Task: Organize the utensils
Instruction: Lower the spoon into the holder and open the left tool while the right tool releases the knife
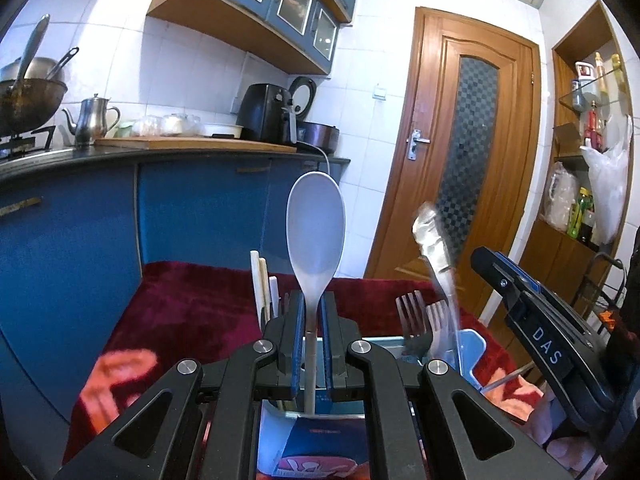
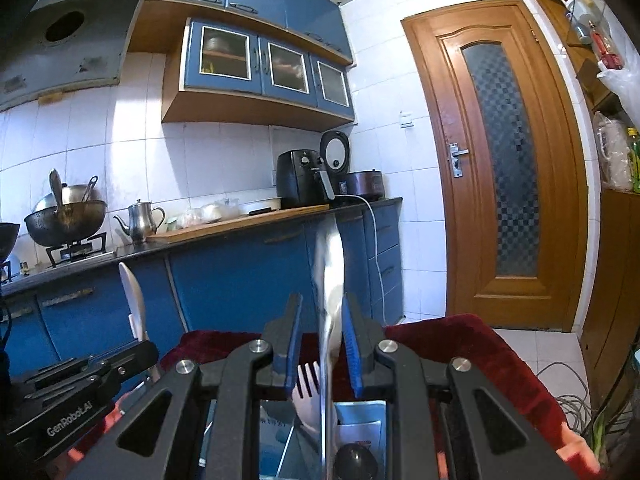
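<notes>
**Utensils held upright over the blue holder**

Utensils stood in and above a light blue holder point(image 1: 472, 350) that sat on a table covered with a dark red cloth point(image 1: 188, 304). The white spoon point(image 1: 316, 224) rose bowl-up straight above the holder, its thin handle clamped between the closed fingers of the left gripper point(image 1: 313, 332). To the right of the holder's middle, two forks point(image 1: 412, 316) stood tines-up inside it, and a blurred metal utensil point(image 1: 434, 240) leaned up and away from them. In the right wrist view that metal utensil point(image 2: 331, 280) ran between the fingers of the right gripper point(image 2: 322, 344); the fingers sat close on either side of it, but the blur made it impossible to tell whether they were pinching it. A white fork point(image 2: 307, 380) showed just below, inside the holder. Pale chopsticks point(image 1: 260, 284) stood at the holder's left end. Beyond the holder ran blue cabinets point(image 1: 200, 208), with a wooden door point(image 1: 460, 152) to their right.
</notes>
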The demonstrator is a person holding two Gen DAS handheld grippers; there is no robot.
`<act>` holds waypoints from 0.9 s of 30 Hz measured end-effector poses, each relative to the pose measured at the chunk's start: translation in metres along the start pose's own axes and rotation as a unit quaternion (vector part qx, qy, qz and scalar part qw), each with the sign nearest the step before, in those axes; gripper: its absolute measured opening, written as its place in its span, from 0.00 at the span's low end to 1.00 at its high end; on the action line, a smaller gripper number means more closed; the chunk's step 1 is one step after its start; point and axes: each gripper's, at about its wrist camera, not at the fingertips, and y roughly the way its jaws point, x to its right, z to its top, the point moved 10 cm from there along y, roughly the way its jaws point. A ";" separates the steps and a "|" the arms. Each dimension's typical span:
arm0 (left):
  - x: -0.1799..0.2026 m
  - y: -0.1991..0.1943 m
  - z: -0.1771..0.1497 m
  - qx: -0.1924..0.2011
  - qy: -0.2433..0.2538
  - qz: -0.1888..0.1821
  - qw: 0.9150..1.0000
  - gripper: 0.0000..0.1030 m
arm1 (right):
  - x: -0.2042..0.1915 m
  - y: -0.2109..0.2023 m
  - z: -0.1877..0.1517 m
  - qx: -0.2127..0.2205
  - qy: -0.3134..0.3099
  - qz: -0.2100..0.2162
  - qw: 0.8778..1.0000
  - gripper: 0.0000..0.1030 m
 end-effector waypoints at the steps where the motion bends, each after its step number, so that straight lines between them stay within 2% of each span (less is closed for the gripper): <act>1: 0.001 0.000 -0.001 0.000 0.001 0.000 1.000 0.08 | -0.001 -0.001 0.001 0.000 -0.001 0.001 1.000 0.19; 9: 0.001 0.001 -0.003 -0.007 0.002 -0.007 1.000 0.08 | 0.002 -0.006 -0.001 -0.018 0.016 0.016 1.000 0.16; 15: 0.002 0.002 -0.009 -0.026 0.001 -0.014 1.000 0.10 | 0.016 -0.029 0.006 -0.023 0.034 0.031 0.999 0.16; 20: 0.004 -0.009 -0.010 -0.026 0.001 -0.018 0.999 0.12 | 0.031 -0.051 0.006 -0.030 0.042 0.032 0.998 0.17; 27: 0.013 -0.033 -0.010 -0.011 0.017 -0.022 1.000 0.28 | 0.049 -0.071 -0.014 -0.055 0.047 0.021 0.997 0.19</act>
